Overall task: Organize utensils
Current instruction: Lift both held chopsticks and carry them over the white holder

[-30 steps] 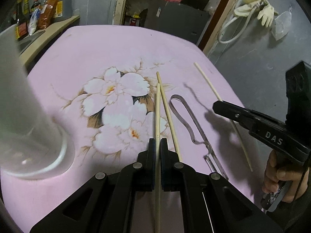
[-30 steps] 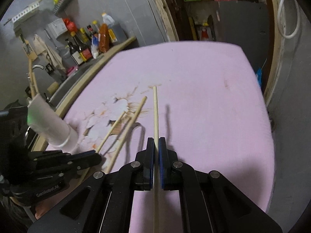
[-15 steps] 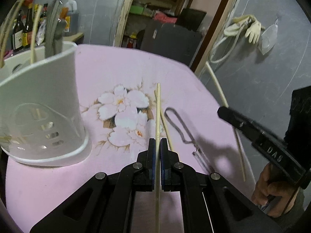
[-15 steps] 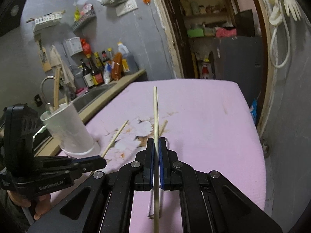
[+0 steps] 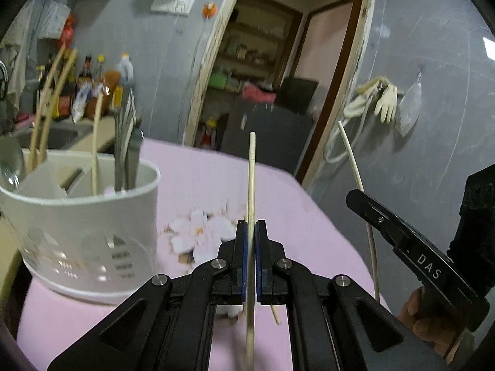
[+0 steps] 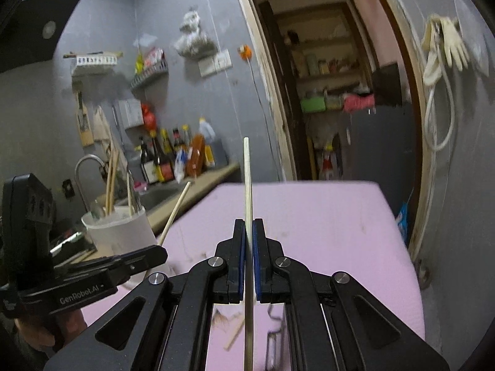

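While we lift, holder (image 5: 92,216) now stands at 9 o'clock, chopsticks and cutlery inside; left gripper (image 5: 251,232) clamps chopstick (image 5: 252,170); right gripper (image 6: 246,232) clamps second chopstick (image 6: 247,170). Both raised off pink tablecloth (image 5: 294,216); next, drop into holder.

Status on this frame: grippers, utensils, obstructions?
Left gripper shut on one chopstick. Right gripper shut on a second chopstick. White utensil holder on the left, partly filled. Nothing blocking it.
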The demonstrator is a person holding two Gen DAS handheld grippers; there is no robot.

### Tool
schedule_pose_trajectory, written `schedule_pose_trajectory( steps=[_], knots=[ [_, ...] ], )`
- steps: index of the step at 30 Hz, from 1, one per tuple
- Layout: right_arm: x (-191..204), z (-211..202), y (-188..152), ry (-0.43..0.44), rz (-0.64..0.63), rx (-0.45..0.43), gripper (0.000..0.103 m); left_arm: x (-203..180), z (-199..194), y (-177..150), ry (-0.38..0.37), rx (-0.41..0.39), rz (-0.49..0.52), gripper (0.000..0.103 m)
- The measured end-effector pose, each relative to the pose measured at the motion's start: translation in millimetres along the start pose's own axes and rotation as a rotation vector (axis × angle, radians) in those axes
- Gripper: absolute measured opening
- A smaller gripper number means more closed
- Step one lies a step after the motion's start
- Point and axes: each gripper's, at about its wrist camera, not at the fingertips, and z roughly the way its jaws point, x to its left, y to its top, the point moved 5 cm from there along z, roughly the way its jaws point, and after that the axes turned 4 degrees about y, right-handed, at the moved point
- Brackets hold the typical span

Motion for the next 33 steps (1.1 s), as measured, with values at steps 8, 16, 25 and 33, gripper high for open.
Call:
schedule_pose_trajectory(
  steps=[8,16,25,33],
  knots=[
    [24.6,-1.4,25.1,0.026,-0.018,-0.159,0.003,10.7,-30.3,32.3,0.018,-0.191,-0.014,0.002],
    [61.2,12.5,58.1,0.058,-0.022,-0.313,0.003,59.3,-58.7,68.3,0.101,-0.334,-0.036,0.003],
    [101.3,52.1,74.4,0.136,0.013,-0.378,0.003,141.2,-83.5,104.3,0.216,-0.446,-0.099,0.003],
    [129.8,82.2,70.6,0.251,0.045,-0.392,0.003,218.9,-85.7,99.4,0.268,-0.509,-0.226,0.003]
  ],
)
